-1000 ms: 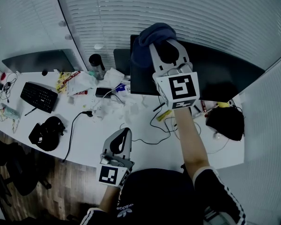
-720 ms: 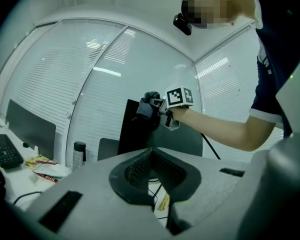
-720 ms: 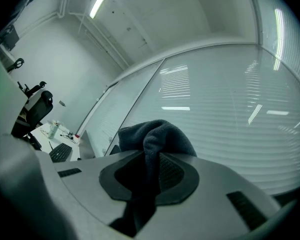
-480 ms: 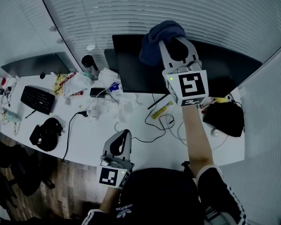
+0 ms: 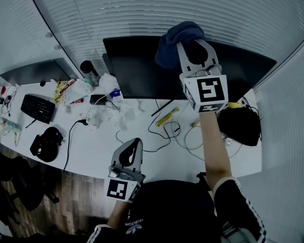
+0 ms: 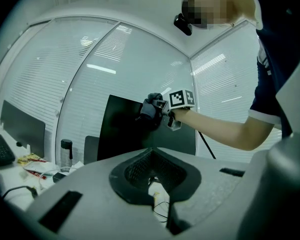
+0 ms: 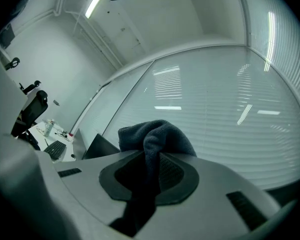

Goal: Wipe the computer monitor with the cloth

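Observation:
The black monitor (image 5: 137,67) stands at the back of the white desk (image 5: 96,146), screen dark. My right gripper (image 5: 188,40) is raised at its upper edge, shut on a dark blue cloth (image 5: 175,40) that bunches past the jaws against the screen top. The right gripper view shows the cloth (image 7: 152,139) pinched between the jaws. My left gripper (image 5: 137,142) hangs low by the desk's front edge, shut with nothing in it. From the left gripper view, the monitor (image 6: 122,129), the cloth (image 6: 149,108) and the right gripper (image 6: 160,106) are ahead.
The desk holds a keyboard (image 5: 38,108), a black headset or pouch (image 5: 45,143), a dark bottle (image 5: 88,71), crumpled papers and packets (image 5: 109,87), cables (image 5: 162,130), a yellow pen (image 5: 166,116) and a black bag (image 5: 238,125). A second monitor (image 5: 38,70) stands at left. Blinds cover the glass wall behind.
My right gripper with the cloth has slid rightward along the monitor's top edge. The head view has shifted, showing more of the screen. The left gripper has stayed put.

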A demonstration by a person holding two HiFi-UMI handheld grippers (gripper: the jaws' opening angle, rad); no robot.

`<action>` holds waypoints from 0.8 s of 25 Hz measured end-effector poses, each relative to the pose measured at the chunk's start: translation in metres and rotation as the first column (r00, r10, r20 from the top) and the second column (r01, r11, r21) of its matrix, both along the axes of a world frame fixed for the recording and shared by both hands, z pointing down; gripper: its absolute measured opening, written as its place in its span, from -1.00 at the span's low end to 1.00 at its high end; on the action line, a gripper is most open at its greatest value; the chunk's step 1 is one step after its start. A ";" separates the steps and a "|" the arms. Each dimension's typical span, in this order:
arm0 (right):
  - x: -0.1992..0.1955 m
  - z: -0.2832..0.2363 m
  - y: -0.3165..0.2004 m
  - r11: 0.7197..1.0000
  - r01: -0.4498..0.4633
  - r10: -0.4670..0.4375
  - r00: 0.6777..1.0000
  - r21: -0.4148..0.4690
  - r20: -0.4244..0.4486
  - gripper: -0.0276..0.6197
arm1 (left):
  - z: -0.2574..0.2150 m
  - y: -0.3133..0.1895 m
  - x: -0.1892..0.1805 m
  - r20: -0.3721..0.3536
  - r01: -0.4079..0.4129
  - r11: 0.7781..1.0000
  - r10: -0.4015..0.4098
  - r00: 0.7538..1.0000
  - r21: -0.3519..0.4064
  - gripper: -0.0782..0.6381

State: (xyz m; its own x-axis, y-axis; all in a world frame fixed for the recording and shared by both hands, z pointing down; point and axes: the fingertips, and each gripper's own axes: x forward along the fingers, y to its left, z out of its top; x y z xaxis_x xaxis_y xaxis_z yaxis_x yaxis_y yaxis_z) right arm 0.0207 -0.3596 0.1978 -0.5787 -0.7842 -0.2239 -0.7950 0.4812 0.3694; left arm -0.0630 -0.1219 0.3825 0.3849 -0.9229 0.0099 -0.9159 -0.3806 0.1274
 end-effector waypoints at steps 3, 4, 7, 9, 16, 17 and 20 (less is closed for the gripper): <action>0.020 0.000 -0.003 1.000 -0.015 0.015 1.000 -0.001 0.000 -0.76 | 0.003 0.001 0.012 0.016 -0.002 1.000 0.002 1.000 -0.005 -0.77; 0.026 0.000 -0.004 1.000 -0.021 0.021 1.000 -0.002 -0.001 -0.76 | 0.003 0.001 0.016 0.018 -0.002 1.000 0.002 1.000 -0.006 -0.77; 0.044 0.000 -0.007 0.999 -0.031 0.031 1.000 -0.006 -0.004 -0.76 | 0.002 0.001 0.028 0.021 -0.003 1.000 0.004 1.000 -0.011 -0.77; 0.056 0.000 -0.007 0.999 -0.032 0.032 0.999 -0.005 -0.010 -0.76 | 0.001 0.001 0.036 0.026 -0.003 1.000 0.003 1.000 -0.012 -0.77; 0.111 0.000 -0.010 0.997 -0.080 0.080 0.997 -0.001 -0.015 -0.76 | -0.001 0.001 0.066 0.040 -0.004 1.000 0.004 0.999 -0.009 -0.77; 0.120 -0.001 -0.011 0.996 -0.090 0.090 0.996 -0.002 -0.010 -0.76 | -0.001 0.001 0.070 0.044 -0.003 1.000 0.004 0.999 -0.013 -0.77; 0.145 -0.002 -0.013 0.993 -0.116 0.116 0.993 0.000 -0.011 -0.76 | 0.000 0.001 0.083 0.057 -0.014 1.000 0.014 0.998 -0.013 -0.77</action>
